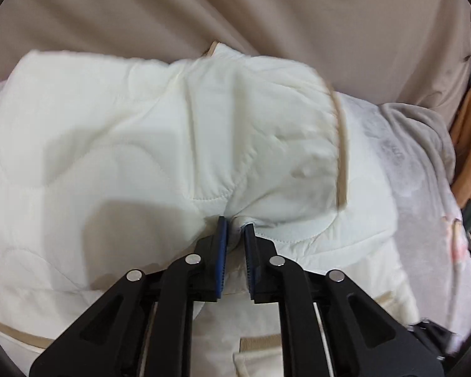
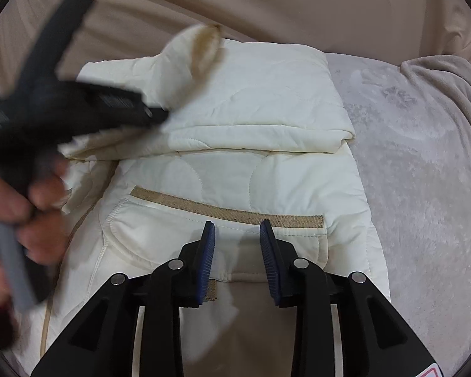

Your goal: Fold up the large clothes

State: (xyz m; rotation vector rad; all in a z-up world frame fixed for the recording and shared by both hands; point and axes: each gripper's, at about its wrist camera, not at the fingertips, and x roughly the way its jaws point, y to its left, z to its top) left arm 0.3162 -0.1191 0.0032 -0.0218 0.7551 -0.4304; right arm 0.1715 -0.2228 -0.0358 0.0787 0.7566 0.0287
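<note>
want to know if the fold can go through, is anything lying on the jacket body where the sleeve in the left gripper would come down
Nothing visible does. The left gripper pinches the cream sleeve, and the jacket beneath lies bare; the right gripper hangs open near the pocket trim.

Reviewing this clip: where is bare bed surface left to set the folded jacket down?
Free: grey blanket right of the cream jacket, bordered by beige fleece. Crowded: left, where the left gripper carries a sleeve across; right gripper hovers at the pocket.

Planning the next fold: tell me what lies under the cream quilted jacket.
Under the jacket a pale grey fleecy blanket shows along its right side, with beige sheet beyond. What lies beneath its middle is covered.
</note>
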